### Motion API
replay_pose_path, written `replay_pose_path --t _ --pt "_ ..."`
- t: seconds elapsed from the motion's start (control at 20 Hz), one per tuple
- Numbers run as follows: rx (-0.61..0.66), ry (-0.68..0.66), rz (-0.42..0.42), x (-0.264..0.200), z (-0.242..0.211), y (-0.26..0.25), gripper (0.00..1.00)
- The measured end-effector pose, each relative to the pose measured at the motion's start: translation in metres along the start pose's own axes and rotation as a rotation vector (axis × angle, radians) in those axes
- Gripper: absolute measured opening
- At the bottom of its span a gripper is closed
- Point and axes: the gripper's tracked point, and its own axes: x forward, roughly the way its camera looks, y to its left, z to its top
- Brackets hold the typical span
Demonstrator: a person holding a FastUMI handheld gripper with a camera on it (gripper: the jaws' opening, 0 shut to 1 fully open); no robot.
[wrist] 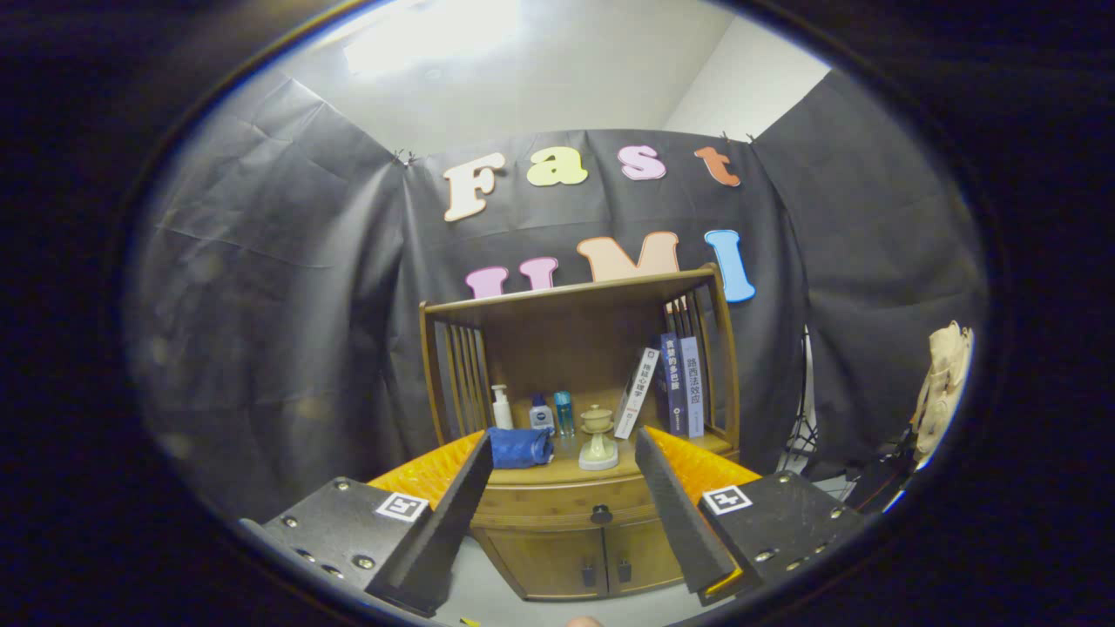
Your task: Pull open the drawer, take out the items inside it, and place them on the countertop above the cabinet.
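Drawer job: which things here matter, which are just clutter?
Job: drawer with its knob, shut; countertop above it; gripper, open, well short of the cabinet.
Clutter: blue cloth roll, bottles, ceramic cup, books, lower cabinet doors.

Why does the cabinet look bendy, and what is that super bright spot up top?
In the gripper view, the fisheye lens curves straight lines, so the wooden cabinet bows and leans. The bright patch is a ceiling light, washed out to plain white glare. The drawer and its knob look sharp; the open gripper looks huge because it sits close to the lens.
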Motion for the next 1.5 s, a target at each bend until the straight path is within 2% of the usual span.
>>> replay_pose_path --t 0.9,1.5 --pt "-0.026 0.032 0.022 0.004 -0.010 0.006 0.99" --pt "-0.027 0.065 0.001 0.007 -0.029 -0.003 0.99"
